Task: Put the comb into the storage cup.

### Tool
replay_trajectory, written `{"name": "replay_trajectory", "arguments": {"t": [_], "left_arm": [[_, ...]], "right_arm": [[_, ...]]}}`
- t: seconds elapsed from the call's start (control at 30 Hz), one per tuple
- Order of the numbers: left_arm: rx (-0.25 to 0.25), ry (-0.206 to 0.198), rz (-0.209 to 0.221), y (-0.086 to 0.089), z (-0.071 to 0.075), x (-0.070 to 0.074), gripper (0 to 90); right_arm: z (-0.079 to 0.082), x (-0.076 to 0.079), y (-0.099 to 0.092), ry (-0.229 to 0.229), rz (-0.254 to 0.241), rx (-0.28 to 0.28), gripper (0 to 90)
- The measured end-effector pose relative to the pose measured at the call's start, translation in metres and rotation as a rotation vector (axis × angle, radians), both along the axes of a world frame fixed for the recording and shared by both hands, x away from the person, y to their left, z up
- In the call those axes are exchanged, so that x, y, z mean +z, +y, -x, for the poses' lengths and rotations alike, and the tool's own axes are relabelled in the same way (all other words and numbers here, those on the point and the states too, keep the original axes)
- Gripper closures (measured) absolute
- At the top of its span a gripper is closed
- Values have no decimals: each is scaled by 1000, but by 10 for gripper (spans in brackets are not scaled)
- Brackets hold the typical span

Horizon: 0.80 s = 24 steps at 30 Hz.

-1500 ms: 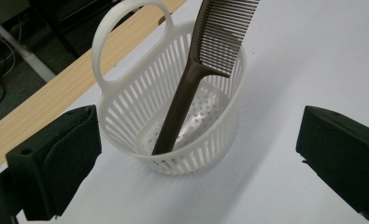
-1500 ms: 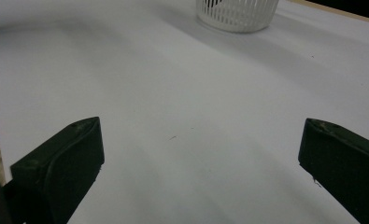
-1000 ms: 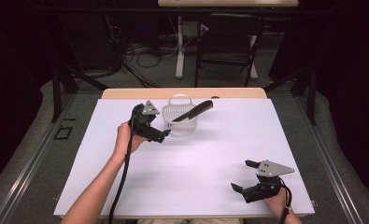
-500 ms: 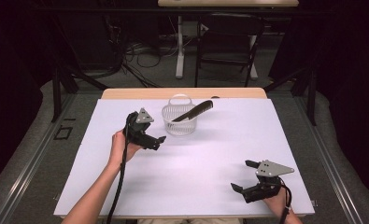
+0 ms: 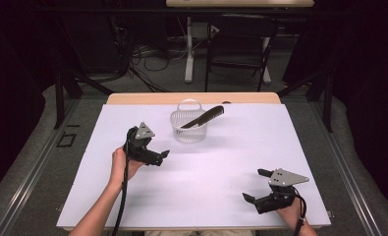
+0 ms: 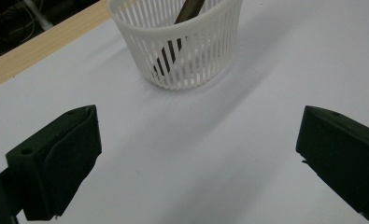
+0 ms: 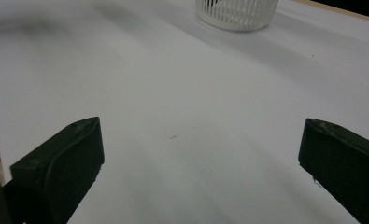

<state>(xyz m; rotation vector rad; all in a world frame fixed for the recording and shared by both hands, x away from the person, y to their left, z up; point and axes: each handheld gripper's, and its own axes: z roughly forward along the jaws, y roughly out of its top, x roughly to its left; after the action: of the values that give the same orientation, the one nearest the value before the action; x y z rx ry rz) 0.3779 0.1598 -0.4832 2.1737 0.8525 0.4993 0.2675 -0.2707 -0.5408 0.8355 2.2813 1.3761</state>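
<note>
We see a white table (image 5: 132,201) spanning most of the high view, its wooden far edge showing behind the white sheet. Near that far edge, about midway across, stands a white slatted basket (image 5: 188,127), upright, with a dark comb (image 5: 204,117) resting in it at a slant, one end down inside and the other end jutting out over the rim toward the right. In the left gripper view we find the same basket (image 6: 182,46) just ahead, with the comb (image 6: 173,46) visible through its slats.

The left gripper (image 5: 158,156) sits left of the basket and nearer to us. Compared with a second ago, we note it has drawn back from the basket toward the person and a little lower on the table; earlier it was close beside the basket's left wall. Its jaws stand wide apart, with nothing between them.

The right gripper (image 5: 258,186) lies at the near right corner, well apart from the basket, where it was a second ago. Its jaws are likewise spread and empty.
</note>
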Motion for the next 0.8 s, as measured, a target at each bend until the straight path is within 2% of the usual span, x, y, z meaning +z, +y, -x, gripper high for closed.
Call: {"name": "replay_trajectory", "arguments": {"t": [0.8], "left_arm": [[44,-49,32,16,39,-14,1]], "right_arm": [[1,0,0,1,-4,1,0]]}}
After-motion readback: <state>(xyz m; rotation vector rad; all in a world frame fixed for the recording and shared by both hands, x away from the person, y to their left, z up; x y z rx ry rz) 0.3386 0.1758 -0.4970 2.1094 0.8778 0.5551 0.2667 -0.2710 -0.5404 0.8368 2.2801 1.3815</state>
